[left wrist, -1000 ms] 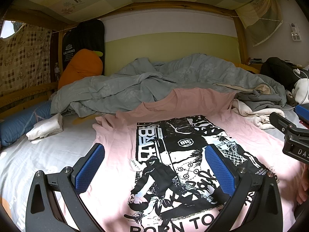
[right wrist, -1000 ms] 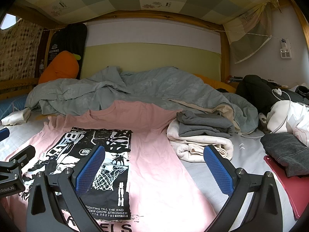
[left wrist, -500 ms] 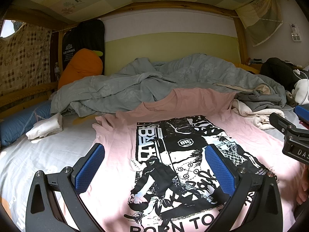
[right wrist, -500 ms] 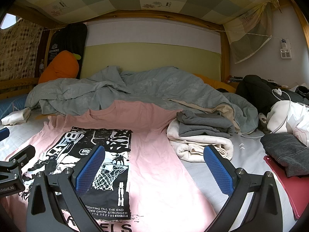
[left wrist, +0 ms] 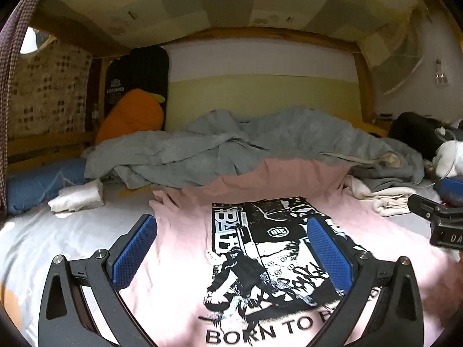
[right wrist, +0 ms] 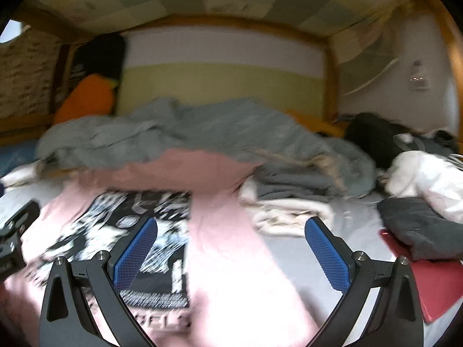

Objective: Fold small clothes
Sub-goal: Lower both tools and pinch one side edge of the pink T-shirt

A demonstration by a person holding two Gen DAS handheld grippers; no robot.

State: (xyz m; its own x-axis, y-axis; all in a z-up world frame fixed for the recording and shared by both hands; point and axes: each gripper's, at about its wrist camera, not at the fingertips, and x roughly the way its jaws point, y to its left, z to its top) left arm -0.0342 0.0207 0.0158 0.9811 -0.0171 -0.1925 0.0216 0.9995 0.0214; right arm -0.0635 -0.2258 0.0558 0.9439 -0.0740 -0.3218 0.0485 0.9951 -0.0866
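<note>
A pink T-shirt (left wrist: 185, 248) with a black-and-white print lies spread flat on the bed, collar toward the far quilt. It also shows in the right wrist view (right wrist: 225, 231). My left gripper (left wrist: 231, 248) is open and empty, hovering over the shirt's left and middle part. My right gripper (right wrist: 230, 248) is open and empty, over the shirt's right side and the sheet beside it; this view is blurred. The right gripper's body shows at the right edge of the left wrist view (left wrist: 442, 217).
A rumpled grey quilt (left wrist: 231, 144) lies behind the shirt. Folded grey and cream clothes (right wrist: 289, 199) sit right of the shirt. A dark garment on a red board (right wrist: 416, 225), a white folded cloth (left wrist: 78, 199) and an orange plush (left wrist: 130, 115) are around.
Both grippers have tilted or lifted slightly, so the scene sits lower in both views. The right wrist view is now motion-blurred. Both stay open; the shirt has not moved.
</note>
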